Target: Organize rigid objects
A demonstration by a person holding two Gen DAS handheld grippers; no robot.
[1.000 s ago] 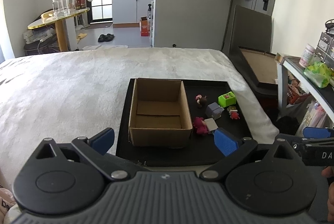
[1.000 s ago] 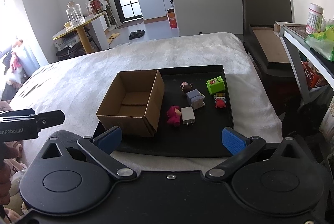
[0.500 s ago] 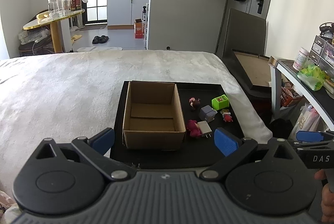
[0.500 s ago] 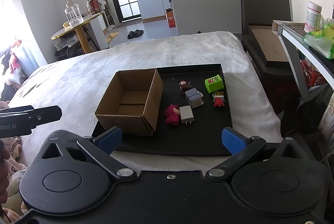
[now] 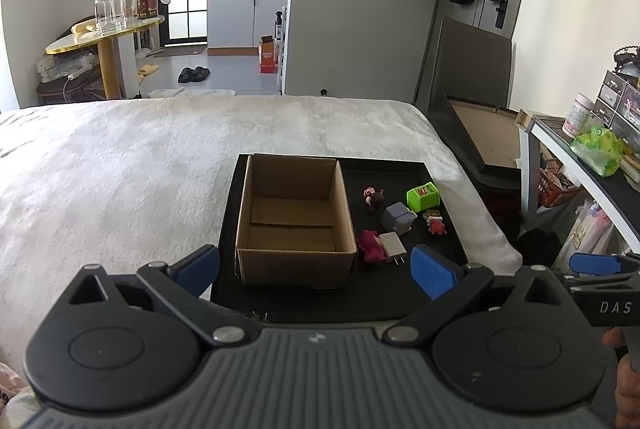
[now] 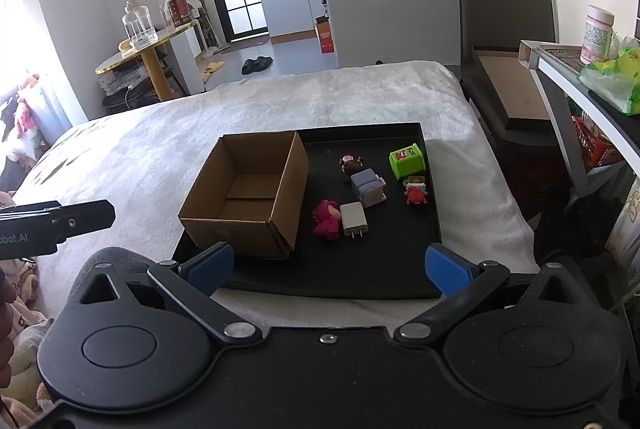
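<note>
— Cardboard is what the open box (image 6: 248, 189) is made of; it is seen left of centre in the right wrist view, set on the left part of a black tray (image 6: 360, 269) that lies on the white bed (image 6: 160, 133). Nothing can be seen inside it.

— And the things to be organised?

— Six small items are laid on the tray to the right of the box: a pink plush figure (image 6: 326, 218) touching a white charger (image 6: 353, 219), a grey block (image 6: 368, 187), a small dark-haired figure (image 6: 351, 165), a green cube (image 6: 407, 161), and a small red figure (image 6: 416, 192) toward the tray's right edge.

— Which step is judged to be in hand?

— The start, it would seem: nothing has yet been picked up, and the first approach is being set up. A descent toward one item is called for next, probably the charger or plush nearest the lower edge, with the fingers lined up on either side of it.

— How are the grippers held?

— The right gripper (image 6: 328, 265) is held spread wide, empty, above the tray's near edge. The left gripper (image 5: 316, 263) is likewise spread and empty, aimed over the box. Each is held level, well apart from the items, by a hand (image 5: 624, 381) barely seen at the frame edge.
</note>
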